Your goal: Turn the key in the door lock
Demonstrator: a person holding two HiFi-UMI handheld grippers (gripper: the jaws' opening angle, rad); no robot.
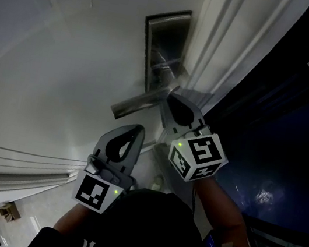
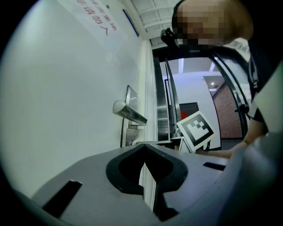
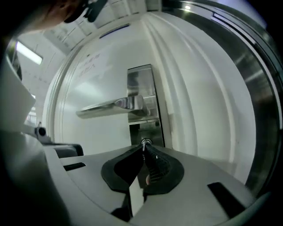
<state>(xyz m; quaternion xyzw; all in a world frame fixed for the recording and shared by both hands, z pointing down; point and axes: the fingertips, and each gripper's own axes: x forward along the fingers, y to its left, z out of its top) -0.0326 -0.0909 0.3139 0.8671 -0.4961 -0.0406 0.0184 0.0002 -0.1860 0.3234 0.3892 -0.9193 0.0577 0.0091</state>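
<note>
- One, the left hand-held gripper (image 2: 143, 146), hung empty, jaws pressed together, below the lever handle (image 2: 129, 112).
- The right hand-held gripper (image 3: 144, 145) pinched the key (image 3: 145, 141) in the lock (image 3: 149, 127) beneath; turning well likely meant twisting squarely about the key's axis, grip firm.

Showed a pale floor (image 1: 48, 207), dark glass (image 1: 281, 142) at the right, and a long bright ceiling light (image 3: 28, 53).

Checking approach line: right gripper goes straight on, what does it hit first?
The lock cylinder on the door's lock plate, below the handle. The right gripper has its tongs shut, tips right at it; whether they already pinch a key is unclear.
</note>
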